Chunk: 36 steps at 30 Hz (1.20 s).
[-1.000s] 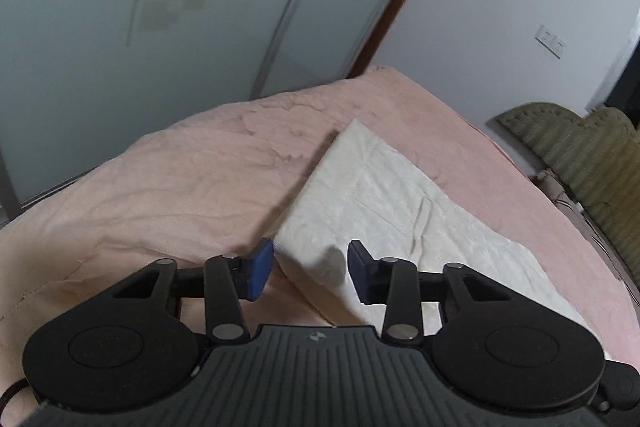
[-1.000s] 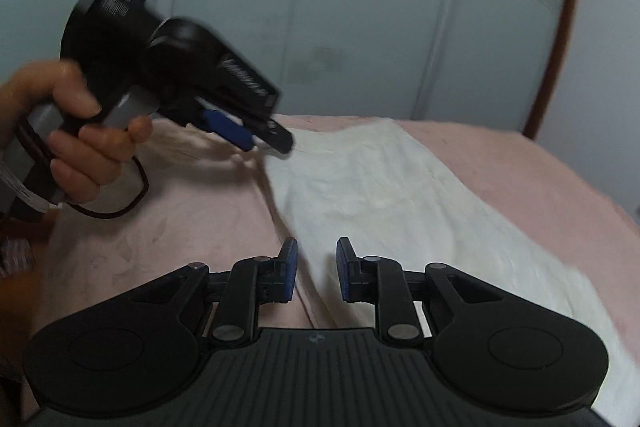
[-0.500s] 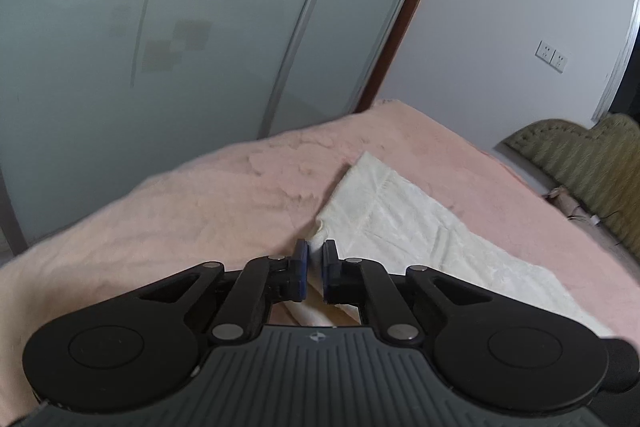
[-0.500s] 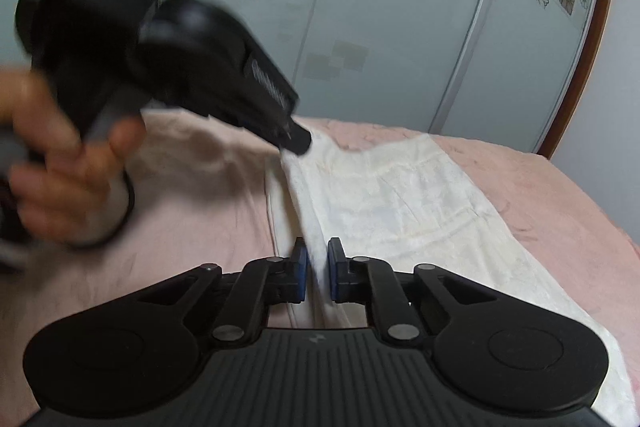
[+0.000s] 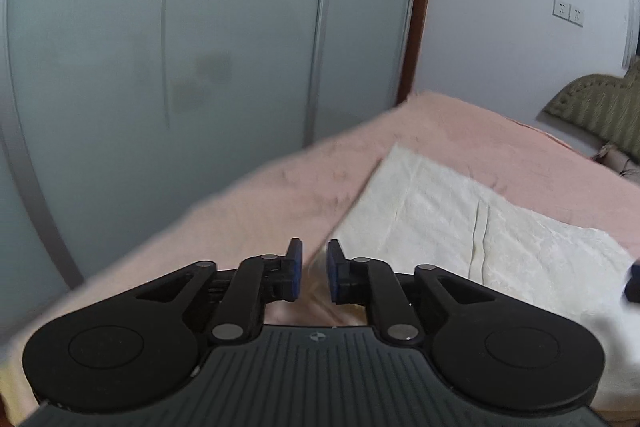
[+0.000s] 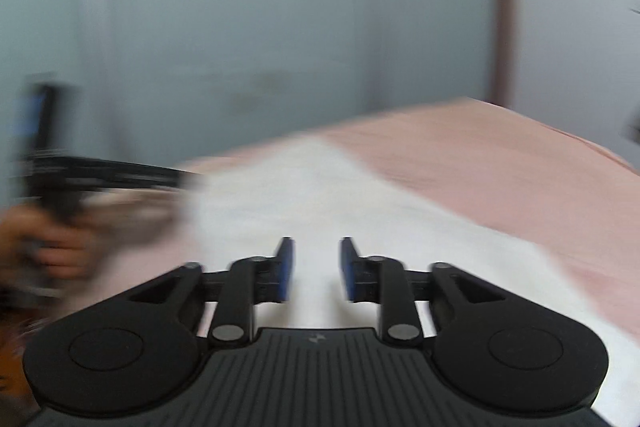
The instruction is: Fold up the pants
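Cream-white pants lie flat on a pink bed cover. My left gripper sits low at the pants' near left edge. Its jaws are opening with a narrow gap, and a blurred bit of cream cloth shows in that gap; the pads do not visibly pinch it. The right wrist view is smeared by motion. There my right gripper hovers over the pants, its jaws opening wider with nothing between them. The left gripper and the hand holding it appear blurred at the left.
Frosted sliding doors stand just behind the bed's far edge. An olive headboard is at the far right, under a white wall with sockets. Pink cover stretches to the right of the pants.
Both pairs of jaws closed to almost shut half a second ago and have parted again. The right gripper has swung fast sideways over the pants; the left one has turned and shifted a little.
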Each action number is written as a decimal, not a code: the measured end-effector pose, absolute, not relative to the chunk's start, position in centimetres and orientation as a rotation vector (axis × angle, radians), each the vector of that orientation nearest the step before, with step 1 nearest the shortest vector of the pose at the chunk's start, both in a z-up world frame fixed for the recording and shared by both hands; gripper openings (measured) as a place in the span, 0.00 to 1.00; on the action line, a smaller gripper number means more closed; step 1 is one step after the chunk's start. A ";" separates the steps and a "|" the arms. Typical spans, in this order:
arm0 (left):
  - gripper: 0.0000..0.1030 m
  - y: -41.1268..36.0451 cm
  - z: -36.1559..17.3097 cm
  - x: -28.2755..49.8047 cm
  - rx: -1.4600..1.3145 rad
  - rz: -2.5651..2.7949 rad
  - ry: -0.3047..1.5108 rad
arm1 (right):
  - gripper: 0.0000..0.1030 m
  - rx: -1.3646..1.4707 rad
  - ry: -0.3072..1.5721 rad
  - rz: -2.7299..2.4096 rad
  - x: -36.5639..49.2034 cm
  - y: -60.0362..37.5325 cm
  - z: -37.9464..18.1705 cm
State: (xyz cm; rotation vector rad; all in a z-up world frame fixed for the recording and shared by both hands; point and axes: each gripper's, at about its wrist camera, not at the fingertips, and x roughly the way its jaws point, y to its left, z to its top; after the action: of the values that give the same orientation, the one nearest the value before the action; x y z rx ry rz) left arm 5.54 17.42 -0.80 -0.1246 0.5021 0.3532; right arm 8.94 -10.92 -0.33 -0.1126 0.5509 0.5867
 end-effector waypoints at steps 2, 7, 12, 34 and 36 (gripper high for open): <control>0.21 16.0 -0.2 5.5 -0.074 0.344 0.470 | 0.46 -0.077 0.634 0.464 11.9 -14.3 -1.1; 0.25 12.8 0.7 5.7 0.035 0.393 0.405 | 0.46 0.063 0.736 0.311 16.3 -19.6 -5.0; 0.35 10.0 1.4 6.5 0.110 0.327 0.396 | 0.61 0.097 0.620 0.307 10.4 -21.8 -2.8; 0.63 -13.1 -4.9 5.5 0.443 -0.357 0.416 | 0.77 0.431 0.514 -0.229 -3.5 -42.9 -2.8; 0.63 -14.1 -5.6 5.0 0.471 -0.368 0.418 | 0.79 0.397 0.574 -0.242 -1.7 -44.2 -3.4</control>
State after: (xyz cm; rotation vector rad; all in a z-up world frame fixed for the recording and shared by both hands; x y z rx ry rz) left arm 5.04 -14.11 -5.63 0.4714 0.4176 -0.3681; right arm -1.73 -44.24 -3.44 0.3966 0.5742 -0.2420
